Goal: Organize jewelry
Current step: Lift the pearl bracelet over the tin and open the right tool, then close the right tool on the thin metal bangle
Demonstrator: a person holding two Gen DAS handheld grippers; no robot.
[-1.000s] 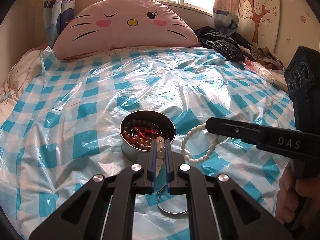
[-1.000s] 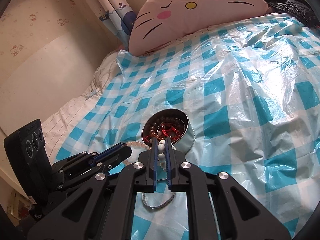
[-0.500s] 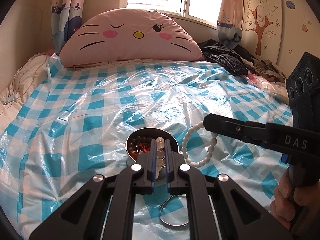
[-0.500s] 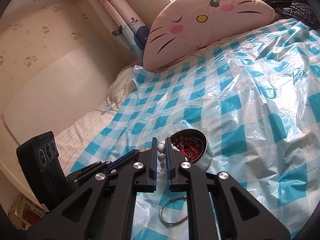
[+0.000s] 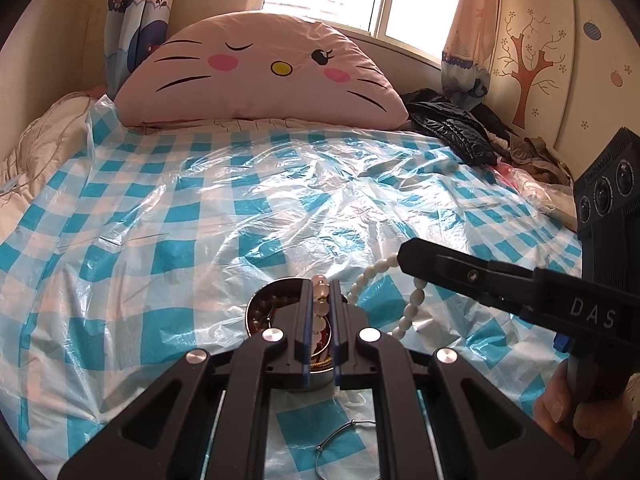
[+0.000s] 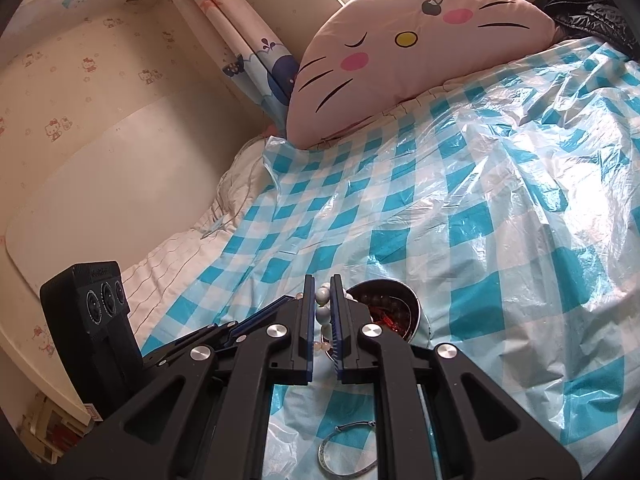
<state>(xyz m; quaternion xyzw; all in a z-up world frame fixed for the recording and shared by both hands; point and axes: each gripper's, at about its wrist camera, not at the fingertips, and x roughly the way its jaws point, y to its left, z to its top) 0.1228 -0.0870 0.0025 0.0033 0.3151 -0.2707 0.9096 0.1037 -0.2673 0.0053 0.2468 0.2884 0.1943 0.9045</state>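
Observation:
A round metal tin [image 5: 256, 312] with brown and red bead strings sits on the checked bed cover; it also shows in the right wrist view [image 6: 404, 300]. My left gripper [image 5: 320, 300] is shut on a pale pink bead bracelet [image 5: 320, 286] above the tin. My right gripper [image 6: 323, 300] is shut on a white bead bracelet [image 6: 322, 312], which hangs as a loop in the left wrist view [image 5: 412, 308] to the right of the tin. A silver bangle [image 6: 346, 452] lies on the cover near me, also in the left wrist view [image 5: 344, 440].
A blue and white checked plastic cover [image 5: 200, 216] spreads over the bed. A pink cat-face pillow [image 5: 256, 76] leans at the headboard. Dark clothes [image 5: 452, 128] lie at the far right. A wall [image 6: 80, 120] runs along the left side.
Both grippers have risen and tilted up with their bracelets. The tin now sits lower in both views and is partly hidden behind the fingers.

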